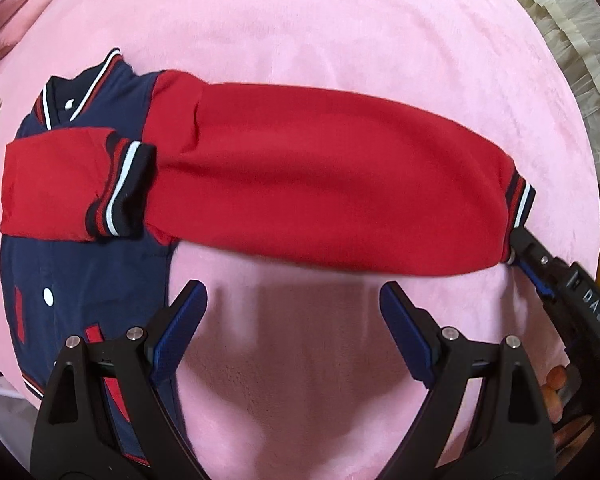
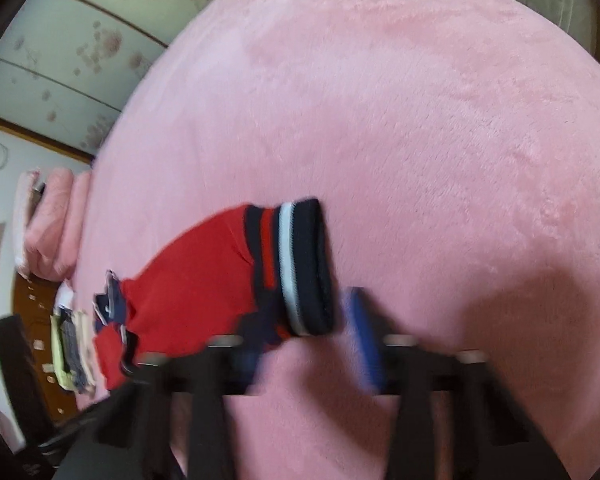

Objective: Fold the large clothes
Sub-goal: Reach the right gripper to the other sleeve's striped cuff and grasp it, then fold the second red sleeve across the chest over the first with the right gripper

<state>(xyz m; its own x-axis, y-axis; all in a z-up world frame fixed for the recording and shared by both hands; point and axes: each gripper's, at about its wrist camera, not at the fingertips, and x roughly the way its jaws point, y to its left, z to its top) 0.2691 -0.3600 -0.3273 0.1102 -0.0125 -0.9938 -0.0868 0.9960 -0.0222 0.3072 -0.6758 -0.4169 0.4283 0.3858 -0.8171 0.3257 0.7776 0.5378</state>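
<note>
A navy varsity jacket [image 1: 80,272] with red sleeves lies on the pink blanket [image 1: 300,20]. One sleeve [image 1: 60,184] is folded across the chest. The other red sleeve [image 1: 320,184] stretches out to the right and ends in a striped cuff [image 1: 520,200]. My right gripper [image 1: 518,258] pinches that cuff's lower corner. In the blurred right wrist view the cuff [image 2: 304,264] sits between the narrowed fingers of the right gripper [image 2: 305,312]. My left gripper [image 1: 293,290] hangs open over bare blanket just below the stretched sleeve, holding nothing.
Pink pillows [image 2: 52,224] lie at the bed's head, with a small stack of folded clothes [image 2: 72,348] beside the bed. A pale curtain [image 1: 572,40] hangs past the far edge. A person's hand [image 1: 556,392] grips the right tool.
</note>
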